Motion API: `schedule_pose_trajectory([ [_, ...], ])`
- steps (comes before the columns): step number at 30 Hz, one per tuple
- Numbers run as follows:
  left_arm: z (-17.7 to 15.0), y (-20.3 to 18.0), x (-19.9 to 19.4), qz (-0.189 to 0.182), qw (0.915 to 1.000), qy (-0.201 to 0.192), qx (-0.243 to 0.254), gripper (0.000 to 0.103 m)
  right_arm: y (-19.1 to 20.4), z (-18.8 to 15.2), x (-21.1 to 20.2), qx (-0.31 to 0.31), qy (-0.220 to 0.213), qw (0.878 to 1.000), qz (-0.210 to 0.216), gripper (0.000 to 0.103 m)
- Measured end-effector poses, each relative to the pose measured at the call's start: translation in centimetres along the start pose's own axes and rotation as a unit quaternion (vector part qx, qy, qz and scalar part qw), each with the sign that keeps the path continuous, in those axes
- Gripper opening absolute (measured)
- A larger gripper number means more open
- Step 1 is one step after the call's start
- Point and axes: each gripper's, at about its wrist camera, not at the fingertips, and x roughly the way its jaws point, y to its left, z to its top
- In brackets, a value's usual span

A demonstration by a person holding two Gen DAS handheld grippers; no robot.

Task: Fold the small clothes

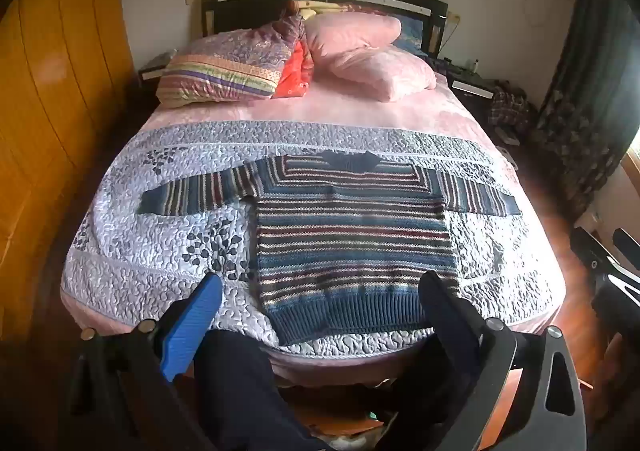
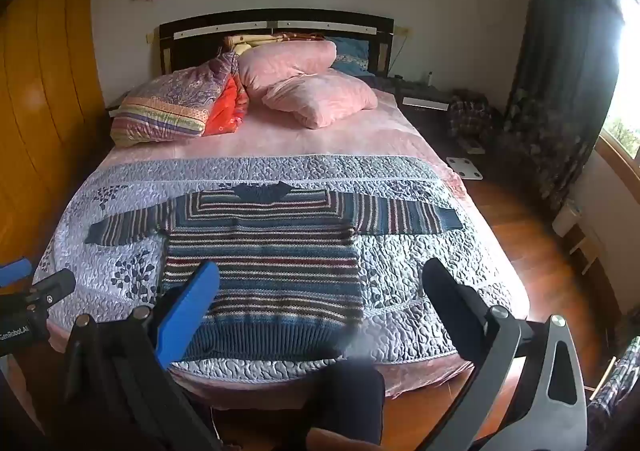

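- The left gripper (image 1: 320, 283) hangs above the foot of the bed, jaws spread wide and holding nothing; one blue pad and one black finger frame the sweater's hem from above.
- The right gripper (image 2: 320, 271) is likewise wide apart and empty, raised over the near edge of the bed, well clear of the cloth.
- The striped sweater (image 1: 348, 227) lies flat and face up on the quilted bedspread (image 1: 160, 263), both sleeves stretched straight out to the sides, collar toward the pillows (image 1: 360, 51), ribbed hem nearest the person.
- My reading: the garment is spread and ready, and no fold is yet made. This is the very start of the folding.
- The next move likely calls for lowering a gripper to a sleeve cuff or a hem corner, pinching only the knit and not the bedspread beneath, then carrying it across the body.
- Writing: on the left tool's body, seen at the right camera's edge, white letters read roughly "GenRobot.AI" (image 2: 14, 333), partly cut off. Nothing else is legible.
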Motion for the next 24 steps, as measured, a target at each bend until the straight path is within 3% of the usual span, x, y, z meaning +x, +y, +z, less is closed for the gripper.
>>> schedule_pose_trajectory([
  [24, 0.5, 0.3, -1.4, 0.012, 0.9999, -0.011, 0.001, 0.099, 0.1, 0.0, 0.0, -0.002, -0.005, 1.000, 0.004, 0.101],
])
